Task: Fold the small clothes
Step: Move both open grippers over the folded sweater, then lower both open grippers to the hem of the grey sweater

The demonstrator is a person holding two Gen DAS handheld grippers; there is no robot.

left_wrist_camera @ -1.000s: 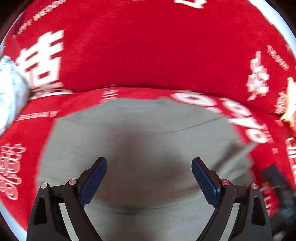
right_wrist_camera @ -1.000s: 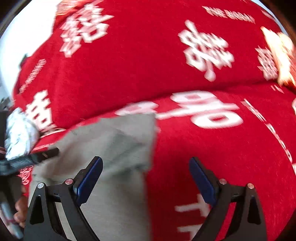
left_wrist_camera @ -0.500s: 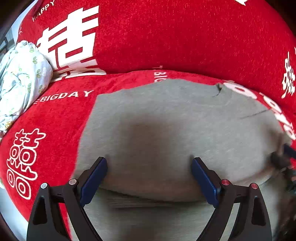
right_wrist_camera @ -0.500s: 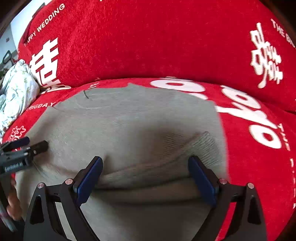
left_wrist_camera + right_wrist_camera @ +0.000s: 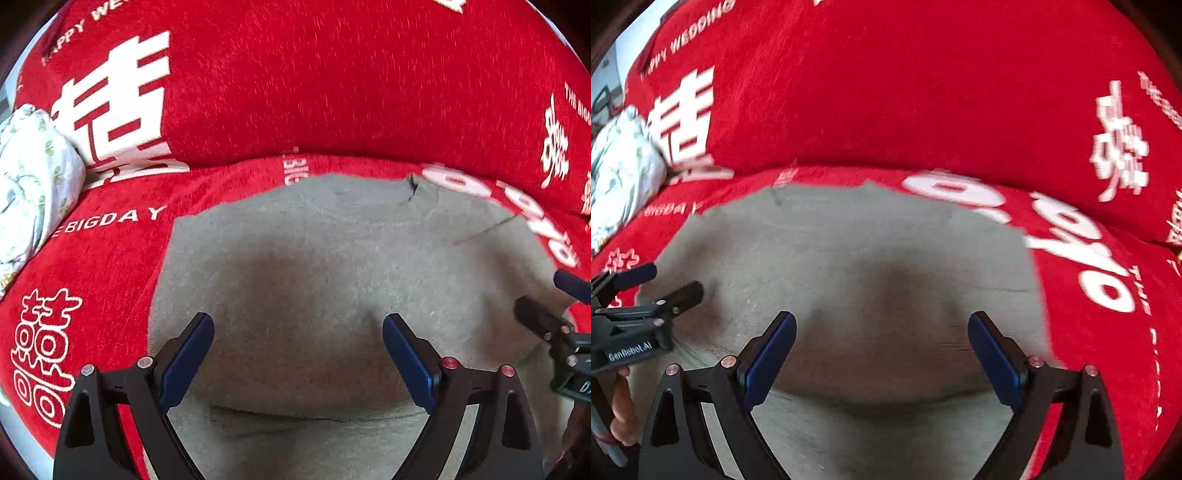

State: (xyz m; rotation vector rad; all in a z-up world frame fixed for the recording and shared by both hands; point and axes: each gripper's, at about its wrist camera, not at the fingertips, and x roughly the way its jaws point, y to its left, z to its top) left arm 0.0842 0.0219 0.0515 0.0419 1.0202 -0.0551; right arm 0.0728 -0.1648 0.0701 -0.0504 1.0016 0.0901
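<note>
Left wrist view has the left gripper (image 5: 298,345) spread wide over a grey sweater (image 5: 332,266) lying flat on the red sofa cover (image 5: 295,92) — nothing held. Right gripper (image 5: 881,343) is wide too, empty, above the same sweater — floral bundle (image 5: 33,173) far left.

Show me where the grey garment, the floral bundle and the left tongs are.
grey garment (image 5: 332,266): left wrist view, middle of its flat top layer.
floral bundle (image 5: 33,177): left wrist view, its rounded front.
left tongs (image 5: 298,354): left wrist view, midway between the open blue tips.
</note>
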